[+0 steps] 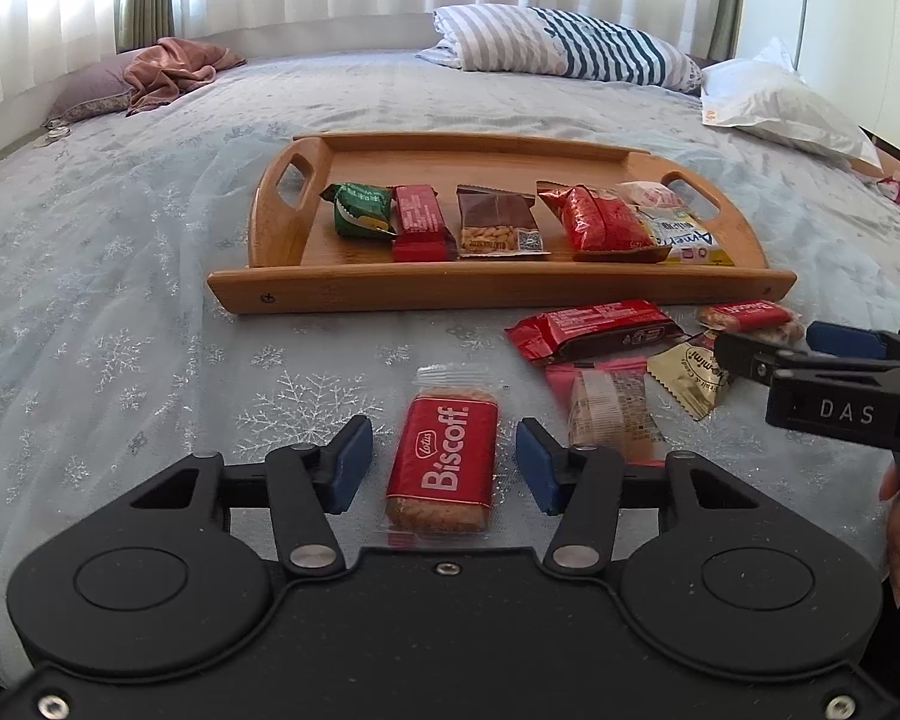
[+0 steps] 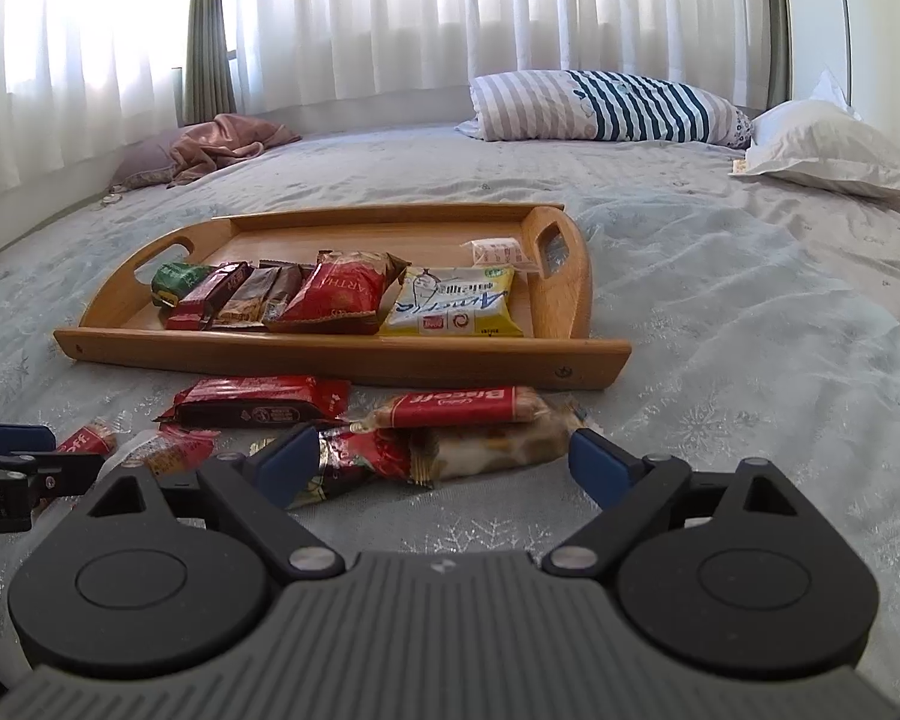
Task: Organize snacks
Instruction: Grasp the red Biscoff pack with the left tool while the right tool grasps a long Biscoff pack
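Note:
A wooden tray [image 1: 498, 291] [image 2: 342, 354] on the bed holds a row of several snack packs. My left gripper [image 1: 444, 465] is open, its blue pads on either side of a red Biscoff biscuit [image 1: 444, 468] lying on the bedspread, not touching it. My right gripper [image 2: 444, 465] is open over a clear-wrapped snack bar [image 2: 450, 450] with a second Biscoff [image 2: 456, 408] just beyond it. It shows from the side in the left wrist view [image 1: 810, 354]. A long red pack [image 1: 594, 327] [image 2: 258, 402], a pink pack [image 1: 606, 402] and a gold sachet [image 1: 687, 375] lie loose in front of the tray.
Striped pillow [image 1: 564, 45] and white pillow [image 1: 780, 102] at the far right of the bed. A pink cloth [image 1: 168, 69] lies on a purple pillow at the far left. Curtains run behind the bed.

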The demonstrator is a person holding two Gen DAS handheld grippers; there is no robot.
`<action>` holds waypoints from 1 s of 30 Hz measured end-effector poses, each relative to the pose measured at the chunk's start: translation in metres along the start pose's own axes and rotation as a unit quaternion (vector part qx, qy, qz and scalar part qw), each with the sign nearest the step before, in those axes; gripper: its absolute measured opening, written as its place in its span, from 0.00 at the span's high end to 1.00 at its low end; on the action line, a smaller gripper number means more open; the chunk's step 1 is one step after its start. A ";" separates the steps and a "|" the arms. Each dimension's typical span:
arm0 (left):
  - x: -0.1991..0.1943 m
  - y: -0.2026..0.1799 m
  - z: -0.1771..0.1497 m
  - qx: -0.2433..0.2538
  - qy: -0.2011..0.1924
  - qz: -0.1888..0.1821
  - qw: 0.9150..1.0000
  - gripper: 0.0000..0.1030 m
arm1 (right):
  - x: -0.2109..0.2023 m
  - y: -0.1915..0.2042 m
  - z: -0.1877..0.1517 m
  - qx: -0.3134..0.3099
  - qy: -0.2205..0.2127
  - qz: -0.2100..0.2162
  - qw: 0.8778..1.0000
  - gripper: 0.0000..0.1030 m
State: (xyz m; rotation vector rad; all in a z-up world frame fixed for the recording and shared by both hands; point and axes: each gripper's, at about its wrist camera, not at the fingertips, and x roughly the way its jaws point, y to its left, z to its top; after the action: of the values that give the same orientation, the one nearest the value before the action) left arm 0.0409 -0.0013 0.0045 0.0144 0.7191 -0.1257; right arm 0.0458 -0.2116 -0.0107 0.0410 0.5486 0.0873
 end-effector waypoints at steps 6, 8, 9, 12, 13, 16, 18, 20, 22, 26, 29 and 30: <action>0.001 0.001 0.001 -0.003 0.003 0.001 1.000 0.50 | 0.000 -0.001 0.010 -0.001 -0.009 -0.007 1.000 0.06; 0.001 0.001 0.001 -0.002 0.004 0.002 1.000 0.50 | 0.003 -0.002 0.014 -0.001 -0.003 -0.010 1.000 0.06; 0.001 0.001 0.001 -0.002 0.004 0.002 1.000 0.50 | 0.005 -0.003 0.016 -0.003 0.001 -0.012 1.000 0.06; 0.001 0.001 0.001 -0.002 0.004 0.000 1.000 0.53 | 0.014 -0.002 0.021 -0.009 0.014 -0.018 1.000 0.06; 0.001 0.001 0.000 -0.003 0.004 -0.002 1.000 0.54 | 0.016 -0.001 0.022 -0.011 0.017 -0.018 1.000 0.06; 0.001 0.001 0.001 -0.004 0.004 -0.004 1.000 0.63 | 0.023 0.002 0.025 -0.012 0.026 -0.018 0.999 0.06; 0.000 0.001 0.002 -0.002 0.004 -0.006 1.000 0.68 | 0.028 0.003 0.025 -0.011 0.032 -0.020 0.999 0.06; 0.000 0.001 0.002 -0.001 0.005 -0.006 1.000 0.68 | 0.031 0.004 0.025 -0.009 0.037 -0.020 0.999 0.06; 0.000 0.001 0.002 0.000 0.005 -0.006 1.000 0.68 | 0.034 0.004 0.025 -0.006 0.041 -0.019 0.999 0.06; 0.000 0.001 0.002 -0.001 0.005 -0.007 1.000 0.68 | 0.037 0.005 0.023 -0.009 0.044 -0.020 0.999 0.07; -0.001 0.001 0.004 -0.005 0.005 -0.007 1.000 0.68 | 0.037 0.006 0.023 -0.011 0.045 -0.020 0.999 0.12; -0.001 0.001 0.004 -0.007 0.005 -0.007 1.000 0.68 | 0.037 0.006 0.023 -0.011 0.045 -0.019 0.999 0.16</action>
State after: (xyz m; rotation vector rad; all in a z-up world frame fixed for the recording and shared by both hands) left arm 0.0431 -0.0004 0.0082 -0.0034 0.7297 -0.1344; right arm 0.0889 -0.2028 -0.0102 0.0045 0.6387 0.0594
